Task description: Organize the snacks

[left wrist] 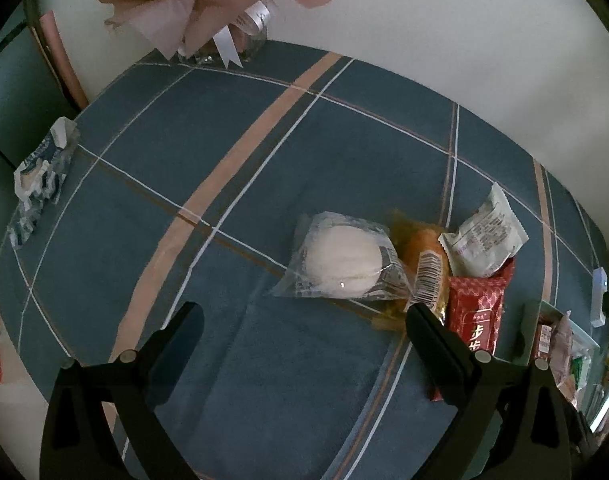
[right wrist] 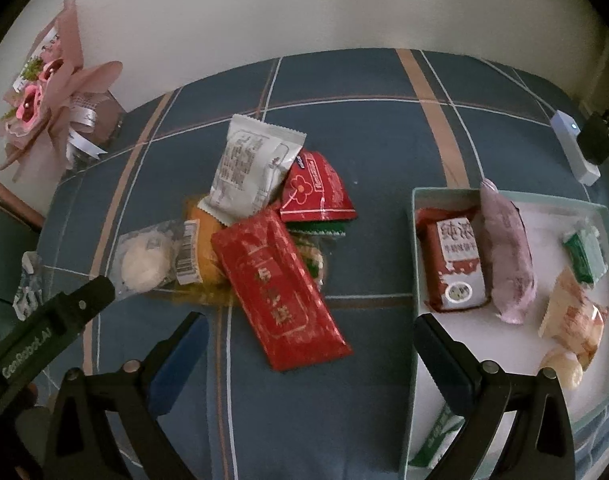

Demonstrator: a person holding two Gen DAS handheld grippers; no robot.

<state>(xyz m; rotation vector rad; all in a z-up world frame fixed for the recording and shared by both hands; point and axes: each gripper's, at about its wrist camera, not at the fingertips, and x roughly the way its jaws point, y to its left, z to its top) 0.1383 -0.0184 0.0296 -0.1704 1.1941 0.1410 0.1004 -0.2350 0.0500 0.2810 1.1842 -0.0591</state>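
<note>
A pile of snacks lies on the blue plaid tablecloth [right wrist: 376,148]: a white round bun in clear wrap [left wrist: 344,262] [right wrist: 144,266], an orange bread pack with a barcode [left wrist: 426,268] [right wrist: 202,256], a grey-white packet [left wrist: 484,236] [right wrist: 252,168], a long red packet [right wrist: 280,288] [left wrist: 476,320] and a small red packet [right wrist: 318,194]. My left gripper [left wrist: 304,316] is open and empty just before the bun; it also shows in the right wrist view [right wrist: 76,308]. My right gripper [right wrist: 310,330] is open and empty over the long red packet's near end.
A pale green box [right wrist: 414,248] at the right holds a red-white carton [right wrist: 456,264], a purple pack [right wrist: 508,248], a green packet [right wrist: 586,256] and an orange-white pack [right wrist: 574,316]. A bouquet [left wrist: 208,4] stands at the back. A blue-white wrapper [left wrist: 40,180] lies at the left edge. A white device [right wrist: 574,148] lies far right.
</note>
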